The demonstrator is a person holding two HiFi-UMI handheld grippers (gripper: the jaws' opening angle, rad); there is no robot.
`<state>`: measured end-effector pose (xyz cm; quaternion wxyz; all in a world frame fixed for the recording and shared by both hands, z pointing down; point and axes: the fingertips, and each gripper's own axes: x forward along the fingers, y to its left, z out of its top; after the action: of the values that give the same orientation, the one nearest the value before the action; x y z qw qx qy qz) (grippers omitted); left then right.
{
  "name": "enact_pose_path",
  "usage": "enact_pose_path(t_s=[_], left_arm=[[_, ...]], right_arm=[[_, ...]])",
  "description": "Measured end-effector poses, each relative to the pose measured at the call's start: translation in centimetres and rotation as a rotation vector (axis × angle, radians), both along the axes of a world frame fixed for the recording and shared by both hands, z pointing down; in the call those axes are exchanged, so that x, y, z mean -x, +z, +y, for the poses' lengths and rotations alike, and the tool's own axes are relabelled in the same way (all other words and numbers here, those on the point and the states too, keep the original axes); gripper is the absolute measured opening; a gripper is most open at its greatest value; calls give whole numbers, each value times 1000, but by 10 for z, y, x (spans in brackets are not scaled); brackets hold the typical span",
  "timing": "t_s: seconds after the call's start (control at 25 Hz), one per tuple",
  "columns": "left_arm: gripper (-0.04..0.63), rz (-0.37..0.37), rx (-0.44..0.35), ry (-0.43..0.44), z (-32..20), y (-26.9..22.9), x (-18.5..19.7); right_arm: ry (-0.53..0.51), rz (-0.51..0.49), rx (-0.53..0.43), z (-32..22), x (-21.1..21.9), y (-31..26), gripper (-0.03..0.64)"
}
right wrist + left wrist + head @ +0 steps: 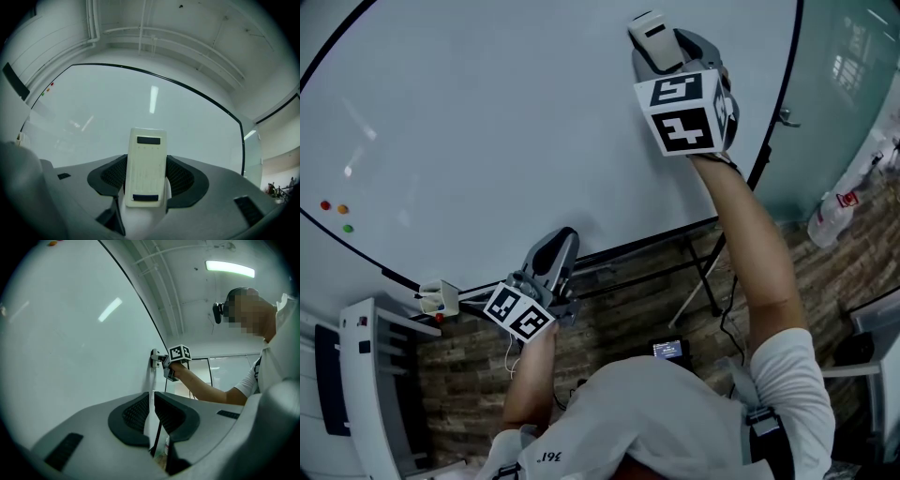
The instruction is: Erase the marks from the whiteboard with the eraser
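Right, the right gripper (pixel 661 42) clamps the eraser (pixel 144 166) against the whiteboard (pixel 487 112), towards its right side. The left gripper (pixel 551 261) hangs by the bottom edge, jaws together, empty. Wiping looks nearly finished: I spot no marks, so next comes a check sweep. Only the left gripper view shows eraser meeting board side-on.

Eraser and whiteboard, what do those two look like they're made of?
The eraser looks like moulded plastic, cream and matt: a smooth rounded body with two dark inset bars. Its wiping face is not visible. The whiteboard has a glossy, probably coated surface, since bright streaks reflect off it; its thin dark rim could be metal or plastic.
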<state>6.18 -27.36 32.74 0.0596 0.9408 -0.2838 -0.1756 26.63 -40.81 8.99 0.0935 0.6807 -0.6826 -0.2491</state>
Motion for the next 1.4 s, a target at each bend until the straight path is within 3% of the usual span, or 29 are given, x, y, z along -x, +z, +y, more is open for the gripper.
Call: enact_pose_path(t_s=[0.8, 1.16, 1.4], left_arm=[[26, 2, -10, -29, 2, -3, -7], [26, -12, -5, -80, 10, 1, 7], [26, -20, -20, -91, 18, -5, 30]], right_arm=[[50, -30, 15, -2, -64, 7, 272], [129, -72, -19, 11, -113, 10, 273], [73, -118, -51, 43, -102, 10, 273]])
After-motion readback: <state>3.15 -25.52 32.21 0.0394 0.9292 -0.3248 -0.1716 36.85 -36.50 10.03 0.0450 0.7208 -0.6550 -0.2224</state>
